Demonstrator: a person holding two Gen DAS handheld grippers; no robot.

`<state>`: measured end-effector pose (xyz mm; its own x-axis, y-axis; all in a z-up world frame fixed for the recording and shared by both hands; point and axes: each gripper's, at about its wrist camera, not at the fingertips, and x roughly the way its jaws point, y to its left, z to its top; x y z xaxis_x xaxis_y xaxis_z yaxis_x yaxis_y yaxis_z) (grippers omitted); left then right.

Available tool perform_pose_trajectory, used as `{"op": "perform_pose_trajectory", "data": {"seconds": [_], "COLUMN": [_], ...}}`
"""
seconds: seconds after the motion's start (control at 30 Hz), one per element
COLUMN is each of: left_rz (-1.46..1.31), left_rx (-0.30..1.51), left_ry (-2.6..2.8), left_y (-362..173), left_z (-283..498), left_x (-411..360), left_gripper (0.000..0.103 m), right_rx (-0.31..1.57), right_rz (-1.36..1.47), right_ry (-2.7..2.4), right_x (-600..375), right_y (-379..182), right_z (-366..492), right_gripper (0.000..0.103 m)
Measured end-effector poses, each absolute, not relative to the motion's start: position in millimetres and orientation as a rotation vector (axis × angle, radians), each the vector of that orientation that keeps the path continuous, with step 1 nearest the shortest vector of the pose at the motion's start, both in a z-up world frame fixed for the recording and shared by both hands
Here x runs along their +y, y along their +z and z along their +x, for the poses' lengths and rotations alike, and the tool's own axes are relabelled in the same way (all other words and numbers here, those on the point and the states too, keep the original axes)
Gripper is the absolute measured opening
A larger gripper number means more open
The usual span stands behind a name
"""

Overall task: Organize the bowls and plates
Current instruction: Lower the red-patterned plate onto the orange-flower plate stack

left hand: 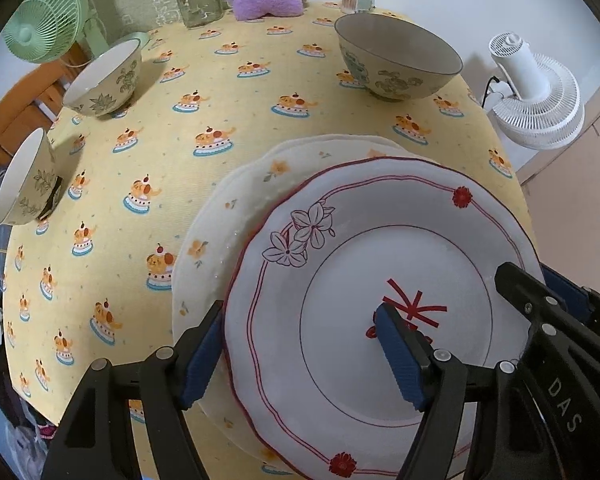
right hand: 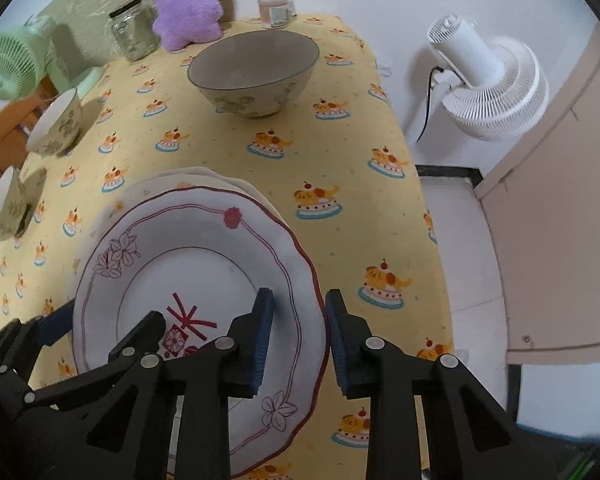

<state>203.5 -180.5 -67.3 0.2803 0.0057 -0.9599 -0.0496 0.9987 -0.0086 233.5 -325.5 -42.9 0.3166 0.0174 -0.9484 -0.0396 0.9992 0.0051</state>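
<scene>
In left wrist view, left gripper (left hand: 300, 350) jaws are sitting spread astride red-rimmed plate (left hand: 380, 280) on cream plate (left hand: 236, 216); bowls (left hand: 396, 60) unstacked. In right wrist view, right gripper (right hand: 298, 344) is pinching plate rim; stacking bowls remaining.

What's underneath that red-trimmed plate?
Under the red-trimmed plate lies a cream plate with orange flowers. Only its far and left rim shows; anything beneath is covered.
</scene>
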Motion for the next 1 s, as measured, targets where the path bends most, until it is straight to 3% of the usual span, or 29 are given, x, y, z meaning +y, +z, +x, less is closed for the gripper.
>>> {"op": "perform_pose_trajectory", "data": {"seconds": [0.7, 1.0], "left_rz": [-0.029, -0.058], "left_rx": [1.262, 1.276], "left_ry": [0.149, 0.157], "left_y": [-57.2, -60.4], "left_z": [198.2, 198.2], "left_x": [-163.2, -141.6], "left_gripper": [0.080, 0.081], "right_rx": [1.243, 1.258], "right_rz": [-0.047, -0.063], "right_ry": [0.131, 0.099], "right_x": [-309.5, -295.5], "right_y": [-43.6, -49.7], "right_z": [239.0, 243.9], "right_gripper": [0.027, 0.030]}}
